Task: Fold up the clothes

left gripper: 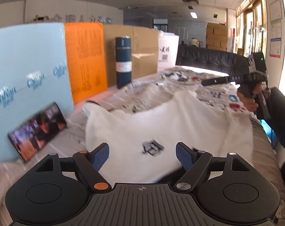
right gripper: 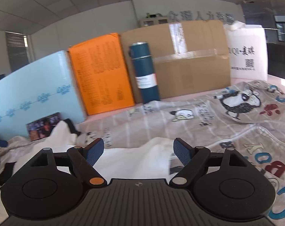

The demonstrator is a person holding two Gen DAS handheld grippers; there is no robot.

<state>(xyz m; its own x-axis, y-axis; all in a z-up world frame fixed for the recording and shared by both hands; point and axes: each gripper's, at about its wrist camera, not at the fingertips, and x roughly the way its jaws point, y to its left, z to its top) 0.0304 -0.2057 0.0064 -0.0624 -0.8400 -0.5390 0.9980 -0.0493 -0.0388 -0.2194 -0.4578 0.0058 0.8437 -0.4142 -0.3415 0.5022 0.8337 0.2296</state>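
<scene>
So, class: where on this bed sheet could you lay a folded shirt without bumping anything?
Free: the printed sheet between the white shirt and the cardboard box, out to the right. Crowded: the left, where the phone leans on the blue panel, and the bottle by the boxes.

Left wrist view: low over printed bedsheet (left gripper: 146,94), close, looking along own fingers toward far boxes, right-hand gripper (left gripper: 204,83) visible at right edge. Right wrist view: similarly low, facing same box row squarely. Shared: dark blue flask (left gripper: 123,62) (right gripper: 145,73), orange box (left gripper: 86,60) (right gripper: 101,71), phone (left gripper: 37,131) (right gripper: 43,128).
</scene>
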